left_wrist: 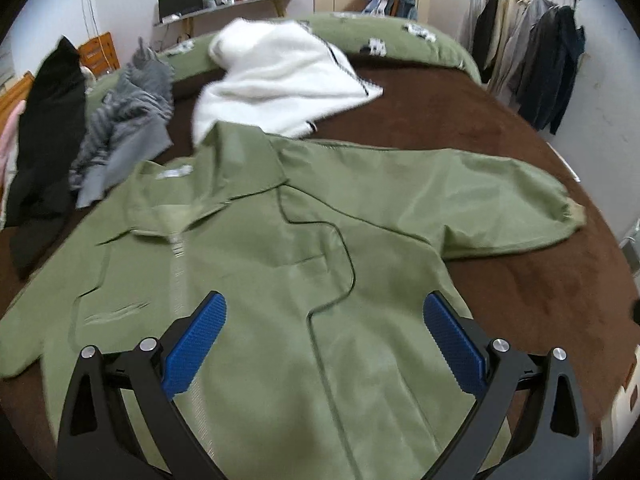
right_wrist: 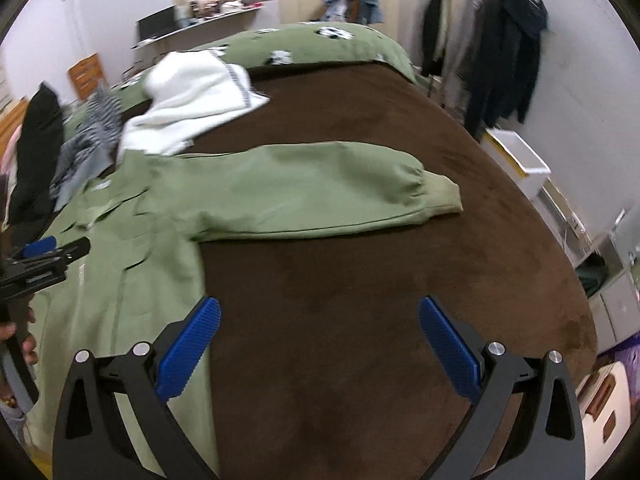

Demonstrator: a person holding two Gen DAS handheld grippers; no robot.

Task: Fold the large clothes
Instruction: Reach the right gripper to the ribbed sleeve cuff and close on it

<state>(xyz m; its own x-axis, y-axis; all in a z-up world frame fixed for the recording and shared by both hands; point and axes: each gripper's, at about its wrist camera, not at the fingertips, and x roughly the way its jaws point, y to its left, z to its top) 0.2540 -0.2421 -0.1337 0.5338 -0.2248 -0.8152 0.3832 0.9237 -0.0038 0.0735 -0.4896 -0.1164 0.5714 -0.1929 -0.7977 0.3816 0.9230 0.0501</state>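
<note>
A green zip-up jacket lies front side up on the brown bedspread, collar away from me, one sleeve stretched out to the right. My left gripper hovers open above the jacket's lower front, blue pads wide apart with nothing between them. My right gripper is open over bare bedspread just right of the jacket's side edge. The left gripper shows at the left edge of the right wrist view, with a hand below it.
A white fleece garment, a grey striped one and a black one lie behind the jacket. A green duvet lies at the far end. A clothes rack and white bin stand right of the bed.
</note>
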